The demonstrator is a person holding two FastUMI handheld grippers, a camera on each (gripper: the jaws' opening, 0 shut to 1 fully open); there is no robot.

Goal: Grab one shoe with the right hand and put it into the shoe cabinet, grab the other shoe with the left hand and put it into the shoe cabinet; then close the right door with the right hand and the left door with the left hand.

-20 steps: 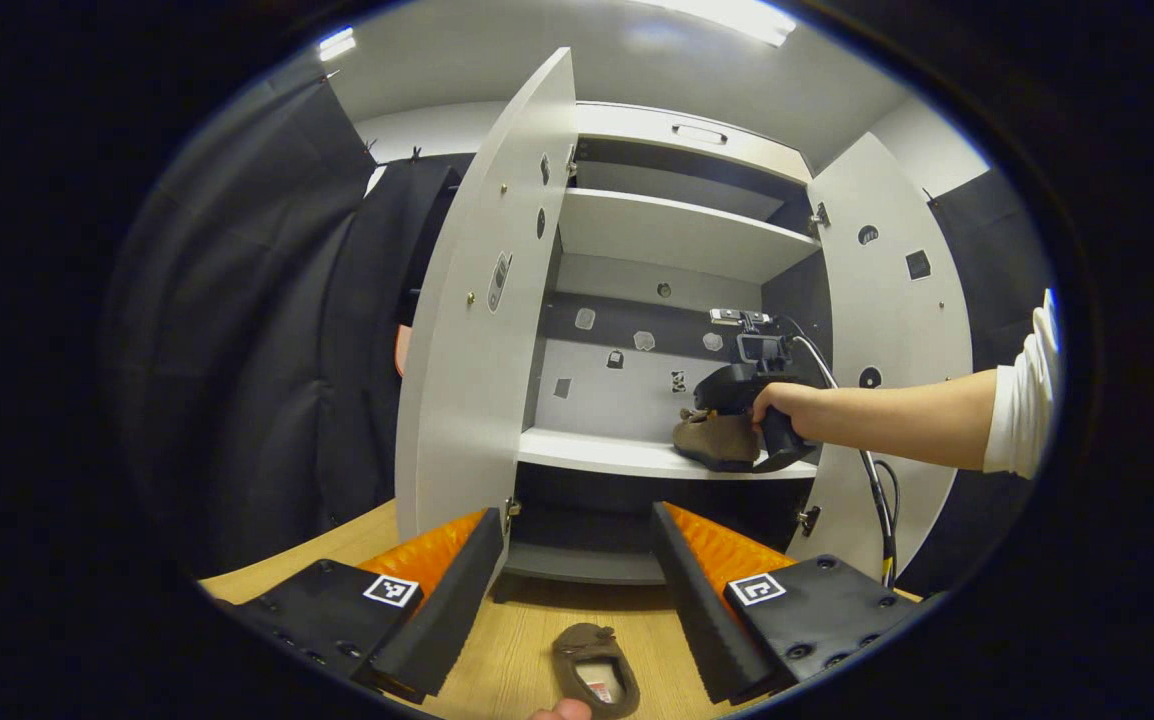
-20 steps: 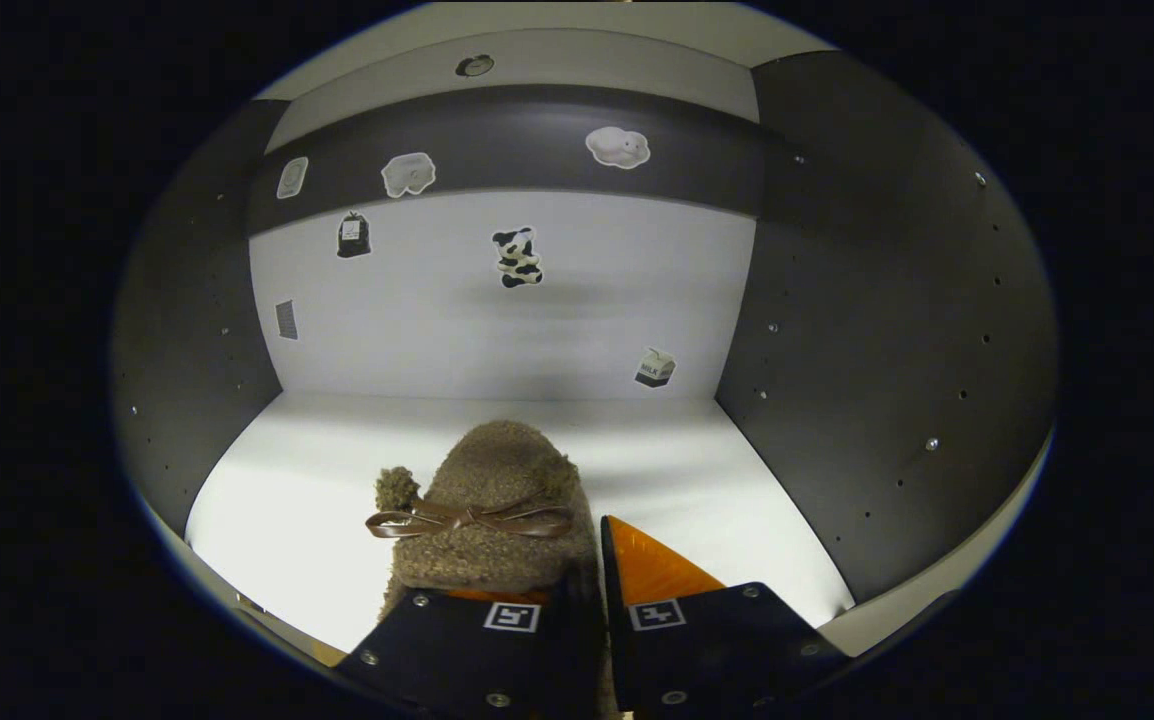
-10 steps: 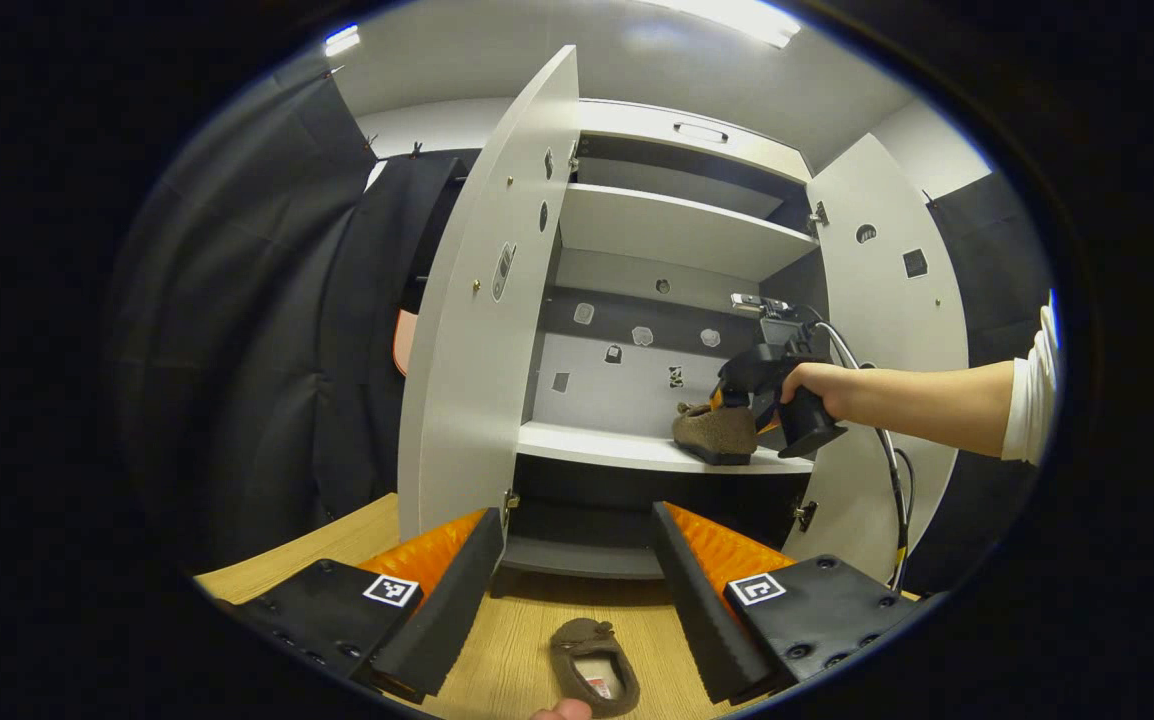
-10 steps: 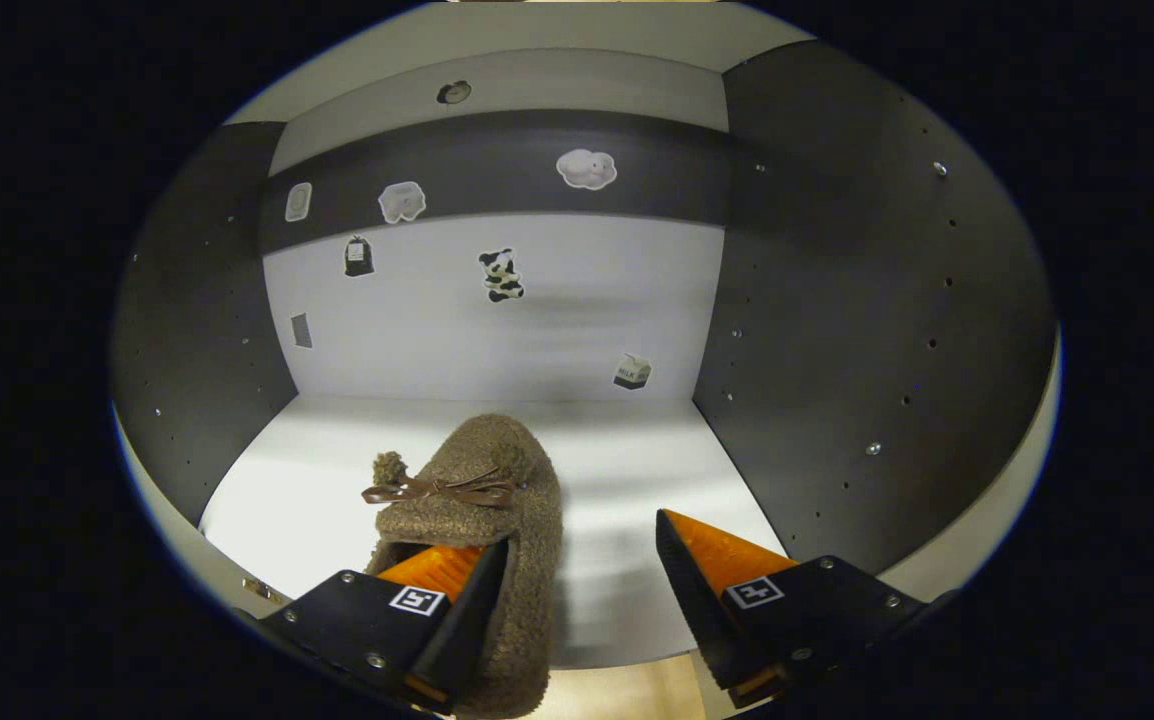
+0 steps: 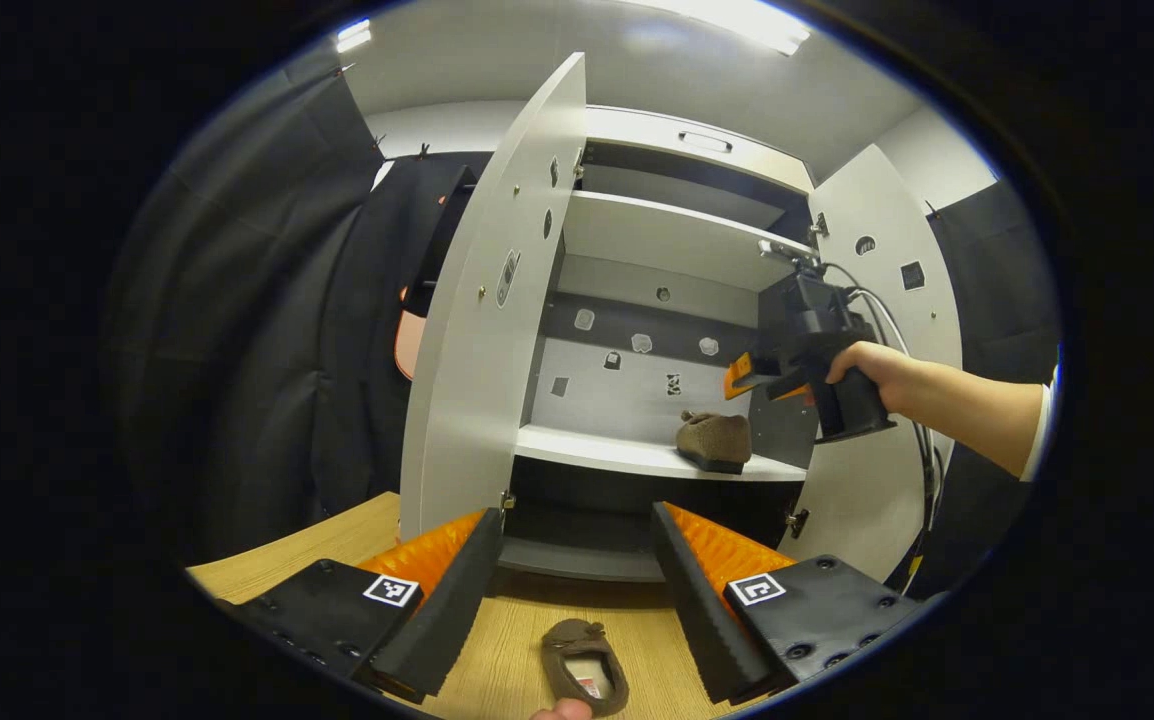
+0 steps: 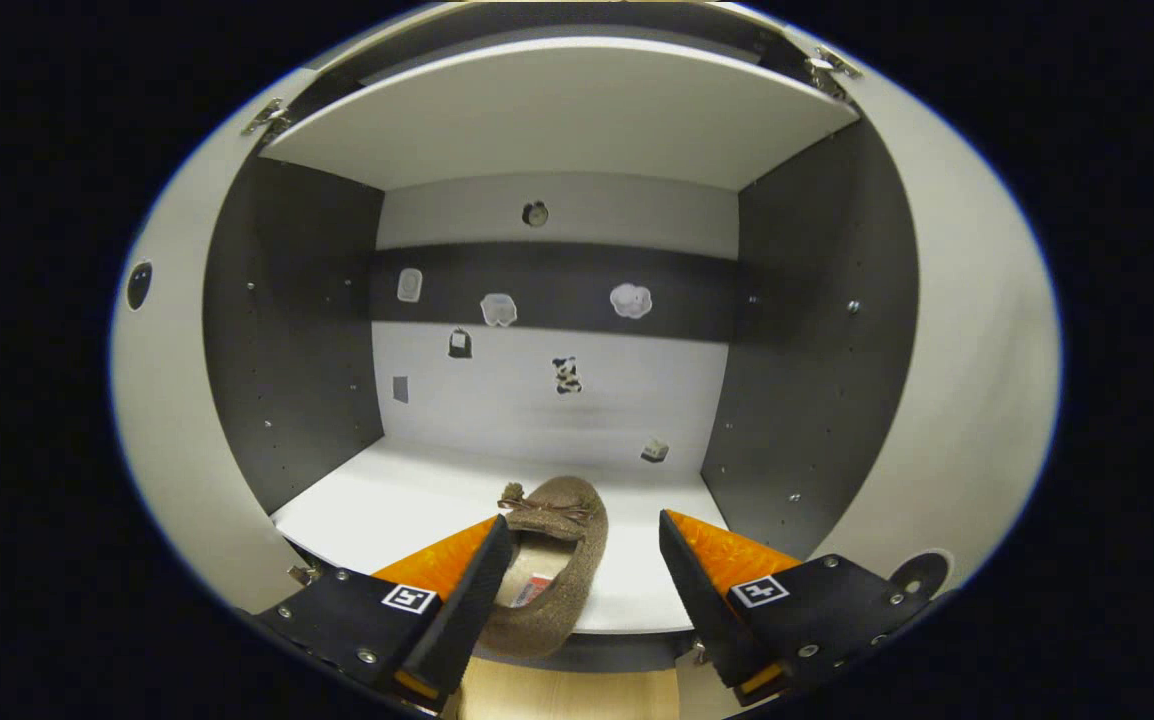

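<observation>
On the wooden floor in front of the shoe cabinet (image 5: 672, 240), second slipper (image 5: 585, 677) lies between the left gripper (image 5: 569, 590)'s spread fingers, untouched, partly cut off at the frame edge. First slipper (image 6: 547, 560) sits on the cabinet's middle shelf (image 6: 387, 500), heel overhanging its front edge. Right gripper (image 6: 577, 590) hangs outside the cabinet, fingers apart, empty. Right-hand placement looks done; next, left gripper drops and clamps the floor slipper. Both doors open.
</observation>
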